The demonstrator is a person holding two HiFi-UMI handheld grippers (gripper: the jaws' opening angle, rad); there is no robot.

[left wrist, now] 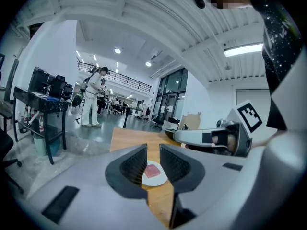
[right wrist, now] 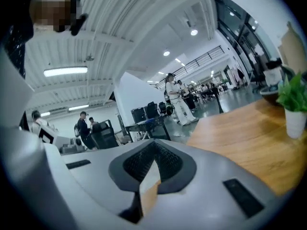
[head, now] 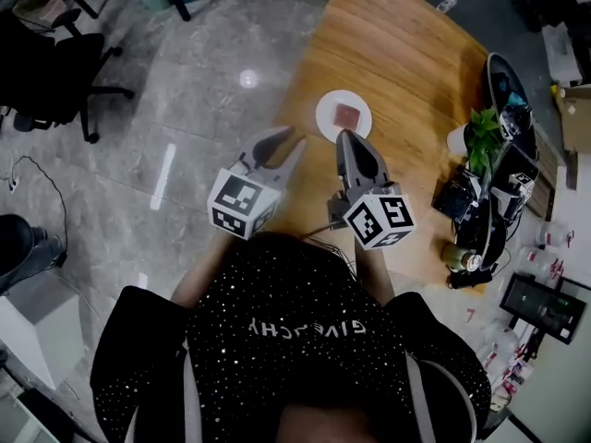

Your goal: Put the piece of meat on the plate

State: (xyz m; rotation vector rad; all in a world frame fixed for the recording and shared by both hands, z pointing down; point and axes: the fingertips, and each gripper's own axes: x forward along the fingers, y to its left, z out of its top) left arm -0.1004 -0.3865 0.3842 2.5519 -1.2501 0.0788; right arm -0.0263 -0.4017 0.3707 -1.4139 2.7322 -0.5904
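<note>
A: Well, how does the left hand-held gripper (head: 283, 149) stand?

B: Its grey jaws are apart by a narrow gap and grip nothing. Its own view looks through that gap (left wrist: 153, 150) at a round white plate (left wrist: 161, 180) lying farther along the tabletop.

A: And the right hand-held gripper (head: 345, 140)?

B: Its jaws are closed tip to tip (right wrist: 153, 145), with nothing caught between them. The head view shows it held just beside the left one, both in the air in front of the person's chest, at the near edge of the light wooden tabletop (head: 397, 58).

A: Where is the task's thing?

B: The reddish-brown square piece of meat (head: 348, 115) lies flat in the middle of the plate (head: 325, 124). The plate sits on the tabletop beyond the tips of both, touched by neither.

A: What lies farther out?

B: A green potted plant (head: 481, 135) stands at the tabletop's right edge, well apart from the plate, and the grey polished floor (head: 185, 109) spreads to the left.
</note>
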